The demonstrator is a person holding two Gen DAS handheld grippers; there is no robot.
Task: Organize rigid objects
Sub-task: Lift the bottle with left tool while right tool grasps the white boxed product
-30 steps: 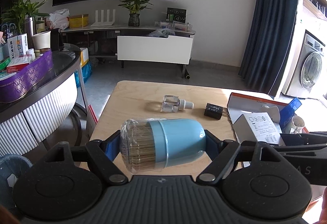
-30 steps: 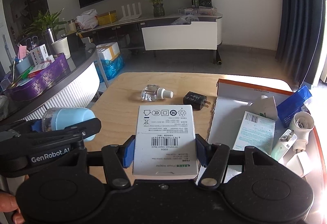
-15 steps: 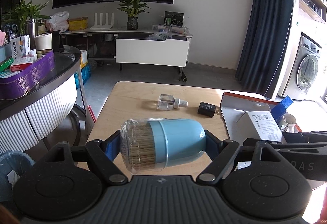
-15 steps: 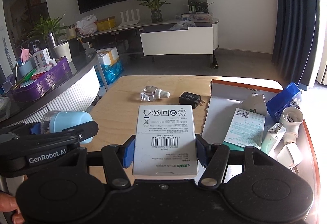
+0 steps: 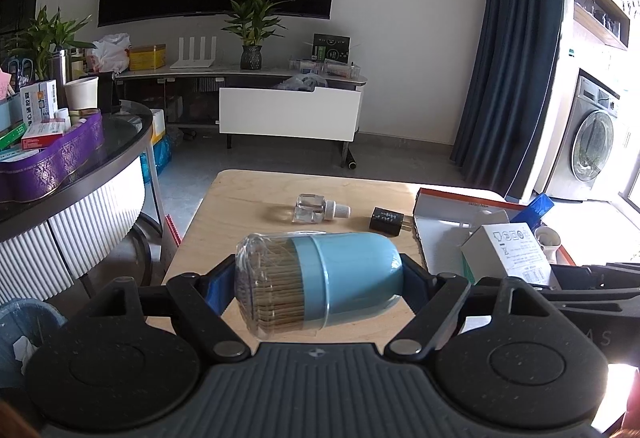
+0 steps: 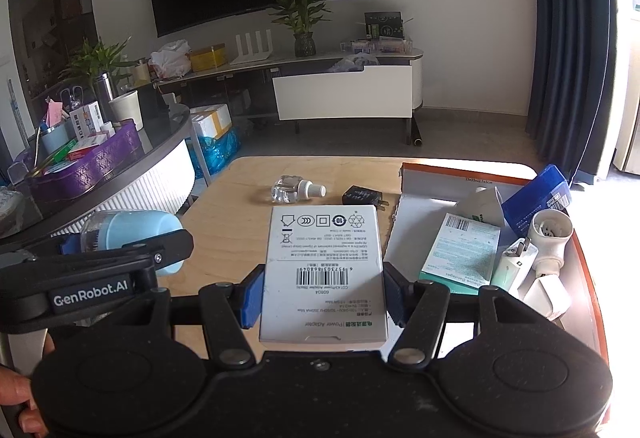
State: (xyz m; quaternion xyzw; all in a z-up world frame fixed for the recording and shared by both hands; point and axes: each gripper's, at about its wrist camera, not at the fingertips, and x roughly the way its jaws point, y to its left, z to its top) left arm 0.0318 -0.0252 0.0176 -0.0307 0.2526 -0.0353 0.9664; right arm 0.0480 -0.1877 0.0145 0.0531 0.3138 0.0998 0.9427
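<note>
1. The left gripper (image 5: 320, 280) is clamped wide across a blue jar (image 5: 320, 280) of sticks lying sideways, clear lid toward frame left; gripped by its ends, probably to stop it rolling.
2. The right gripper (image 6: 322, 298) pinches a white box (image 6: 323, 274) by its long edges, barcode face up, flat and ready to slide in.
3. Both are held above the wooden table (image 6: 232, 210), low in their frames, pointing slightly downward.
4. The tray (image 6: 424, 208), right of frame, already holds boxes and plugs; likely the destination.
5. A small bottle (image 6: 298, 190) and black charger (image 6: 362, 195) lie loose at mid-frame, still unsorted.
</note>
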